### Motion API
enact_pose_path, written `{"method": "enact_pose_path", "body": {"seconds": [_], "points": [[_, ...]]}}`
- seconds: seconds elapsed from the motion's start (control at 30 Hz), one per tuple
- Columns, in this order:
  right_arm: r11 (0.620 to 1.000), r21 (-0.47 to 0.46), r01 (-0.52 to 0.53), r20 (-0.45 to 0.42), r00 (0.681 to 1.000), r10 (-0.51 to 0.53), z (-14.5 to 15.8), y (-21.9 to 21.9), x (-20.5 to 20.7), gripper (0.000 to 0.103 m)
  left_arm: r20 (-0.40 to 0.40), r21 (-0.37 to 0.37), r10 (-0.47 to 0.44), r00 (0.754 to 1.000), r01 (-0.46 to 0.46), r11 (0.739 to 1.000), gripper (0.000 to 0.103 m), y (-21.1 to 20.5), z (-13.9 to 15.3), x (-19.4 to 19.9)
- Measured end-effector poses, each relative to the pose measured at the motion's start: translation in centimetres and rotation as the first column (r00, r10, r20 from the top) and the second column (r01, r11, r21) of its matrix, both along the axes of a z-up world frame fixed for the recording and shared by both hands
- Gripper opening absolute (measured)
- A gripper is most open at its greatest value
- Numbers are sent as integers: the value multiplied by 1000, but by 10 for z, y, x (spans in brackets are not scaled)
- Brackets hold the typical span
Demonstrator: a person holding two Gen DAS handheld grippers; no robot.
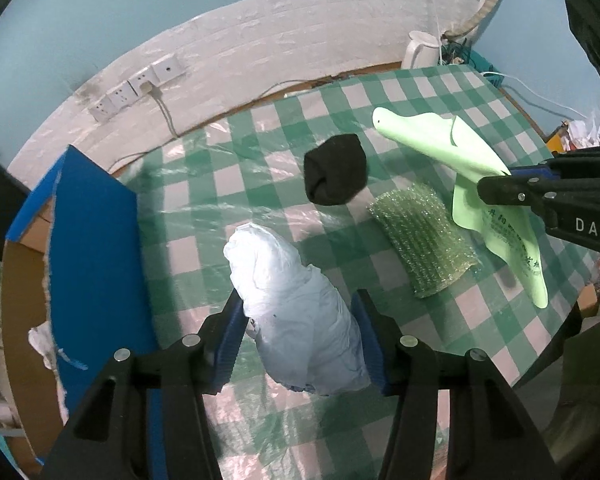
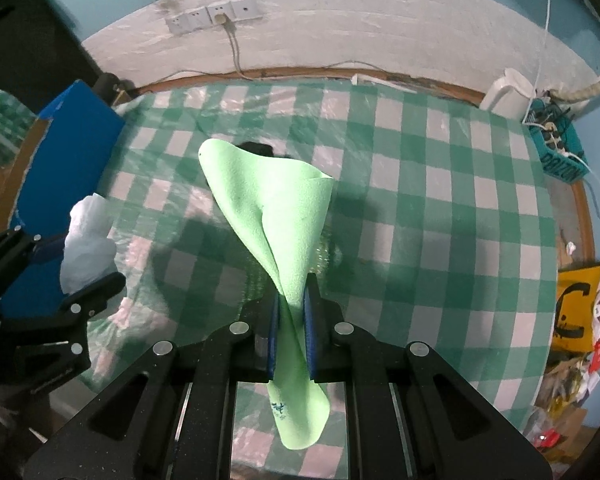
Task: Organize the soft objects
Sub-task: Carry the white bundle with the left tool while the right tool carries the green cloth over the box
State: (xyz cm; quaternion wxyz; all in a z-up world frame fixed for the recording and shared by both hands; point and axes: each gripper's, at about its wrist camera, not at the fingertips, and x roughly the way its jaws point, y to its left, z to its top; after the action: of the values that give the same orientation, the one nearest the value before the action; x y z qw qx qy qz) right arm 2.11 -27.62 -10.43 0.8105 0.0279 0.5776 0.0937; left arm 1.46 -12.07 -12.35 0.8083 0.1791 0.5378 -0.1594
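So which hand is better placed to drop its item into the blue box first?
Probably left: the left gripper, holding the white bag, is right beside the blue box; the right gripper with the green cloth is farther away.

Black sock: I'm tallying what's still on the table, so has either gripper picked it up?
No, the black sock lies bare on the checked tablecloth, away from both grippers.

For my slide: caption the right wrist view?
Right gripper lifts a light green cloth above the checked tablecloth.
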Motion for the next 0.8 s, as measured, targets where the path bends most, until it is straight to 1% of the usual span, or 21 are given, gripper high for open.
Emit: {"method": "enact_pose_path", "body": {"seconds": [0.37, 0.8], "points": [[999, -7, -52, 52, 997, 53, 28, 23, -5, 10, 70, 13, 28, 997, -29, 1000, 54, 21, 26, -5], [993, -17, -121, 98, 988, 122, 51, 55, -6, 10, 123, 2, 107, 987, -108, 994, 54, 58, 49, 0]]}}
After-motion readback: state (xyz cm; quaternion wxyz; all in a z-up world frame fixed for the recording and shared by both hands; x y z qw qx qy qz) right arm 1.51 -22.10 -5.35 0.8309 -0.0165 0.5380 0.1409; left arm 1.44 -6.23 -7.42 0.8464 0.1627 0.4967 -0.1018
